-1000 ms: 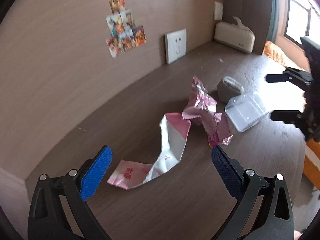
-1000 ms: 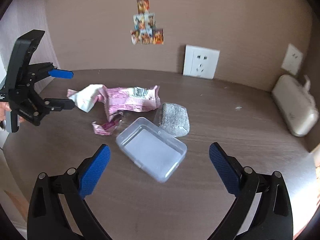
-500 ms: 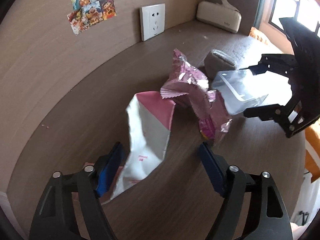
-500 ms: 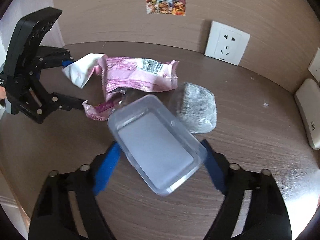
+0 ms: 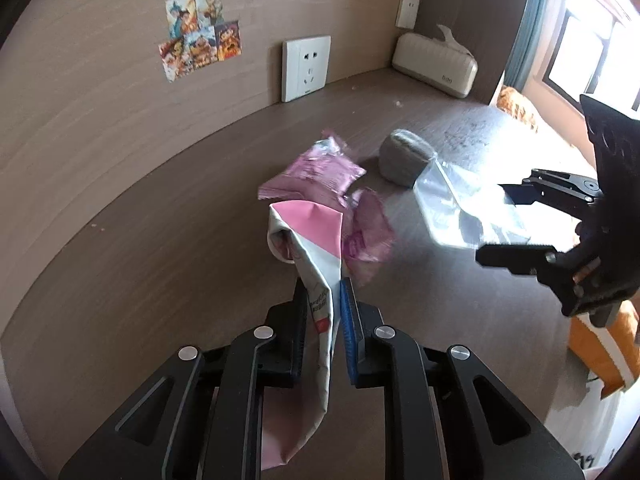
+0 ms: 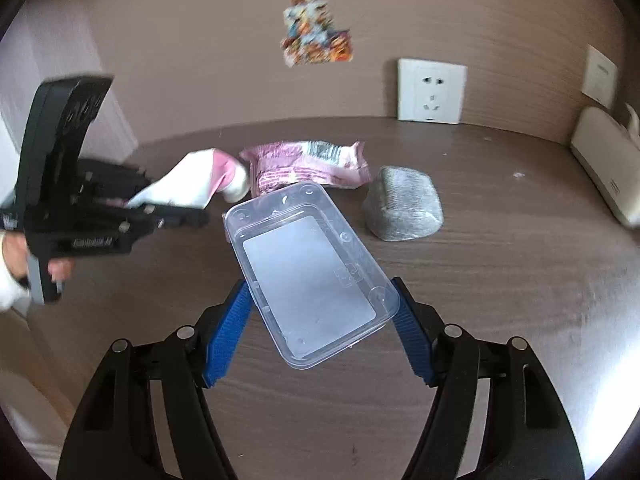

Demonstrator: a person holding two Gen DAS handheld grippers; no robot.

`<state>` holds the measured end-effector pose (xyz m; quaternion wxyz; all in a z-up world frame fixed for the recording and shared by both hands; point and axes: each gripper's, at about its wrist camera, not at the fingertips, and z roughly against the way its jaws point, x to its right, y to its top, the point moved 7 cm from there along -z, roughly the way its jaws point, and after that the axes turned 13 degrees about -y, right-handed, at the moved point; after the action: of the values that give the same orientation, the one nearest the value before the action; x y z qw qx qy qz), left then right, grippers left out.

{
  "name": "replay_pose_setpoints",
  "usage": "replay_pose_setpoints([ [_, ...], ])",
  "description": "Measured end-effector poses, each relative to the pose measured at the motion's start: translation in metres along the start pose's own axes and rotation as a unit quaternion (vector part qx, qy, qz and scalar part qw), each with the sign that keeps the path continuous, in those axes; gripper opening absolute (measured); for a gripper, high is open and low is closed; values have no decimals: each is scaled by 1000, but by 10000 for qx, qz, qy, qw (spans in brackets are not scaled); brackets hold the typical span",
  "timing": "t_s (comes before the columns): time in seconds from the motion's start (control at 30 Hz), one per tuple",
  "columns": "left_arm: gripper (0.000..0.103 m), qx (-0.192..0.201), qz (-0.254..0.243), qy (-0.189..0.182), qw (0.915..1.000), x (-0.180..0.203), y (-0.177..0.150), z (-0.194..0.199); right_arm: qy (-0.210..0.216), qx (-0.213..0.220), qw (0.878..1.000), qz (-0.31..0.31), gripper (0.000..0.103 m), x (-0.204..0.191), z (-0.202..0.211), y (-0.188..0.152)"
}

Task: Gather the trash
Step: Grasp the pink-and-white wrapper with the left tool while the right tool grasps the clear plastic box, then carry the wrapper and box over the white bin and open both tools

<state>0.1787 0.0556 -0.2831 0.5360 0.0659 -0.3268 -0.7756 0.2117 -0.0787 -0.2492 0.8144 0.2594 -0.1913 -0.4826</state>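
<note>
My left gripper (image 5: pixel 324 304) is shut on a white and pink paper wrapper (image 5: pixel 316 248) and holds it off the brown table (image 5: pixel 160 240); the wrapper also shows in the right wrist view (image 6: pixel 192 184). My right gripper (image 6: pixel 320 312) is shut on a clear plastic box (image 6: pixel 308 280) and holds it tilted above the table; the box also shows in the left wrist view (image 5: pixel 460 208). A pink foil snack bag (image 5: pixel 316 176) and a small crumpled pink wrapper (image 5: pixel 364 236) lie on the table. The left gripper (image 6: pixel 168 212) appears in the right wrist view.
A grey sponge-like block (image 6: pixel 404 204) lies right of the pink bag. A cream tissue box (image 5: pixel 436 66) stands at the back by the wall. Wall sockets (image 6: pixel 432 90) and stickers (image 5: pixel 200 36) are on the wall. The table edge runs along the right (image 5: pixel 560 320).
My left gripper closed on the white and pink wrapper and lifted it. My right gripper closed on the clear box and raised it off the table.
</note>
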Motion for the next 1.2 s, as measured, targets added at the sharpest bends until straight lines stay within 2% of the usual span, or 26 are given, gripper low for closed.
replay_pose_setpoints([
  [0.07, 16, 83, -25, 24, 10000, 10, 1, 11, -22, 92, 9998, -189, 70, 5, 7, 4],
  [0.27, 16, 334, -297, -232, 9987, 58, 18, 34, -204, 427, 9971, -592, 70, 23, 52, 12],
  [0.53, 16, 468, -840, -856, 9917, 144, 45, 22, -737, 688, 9896, -1029, 70, 62, 123, -11],
  [0.87, 16, 152, -1550, -1584, 9750, 266, 49, -23, -1579, 633, 9690, -1791, 70, 130, 201, -92],
  [1.2, 16, -361, -1951, -2002, 9595, 360, 36, -82, -2003, 414, 9485, -2417, 70, 178, 232, -167],
])
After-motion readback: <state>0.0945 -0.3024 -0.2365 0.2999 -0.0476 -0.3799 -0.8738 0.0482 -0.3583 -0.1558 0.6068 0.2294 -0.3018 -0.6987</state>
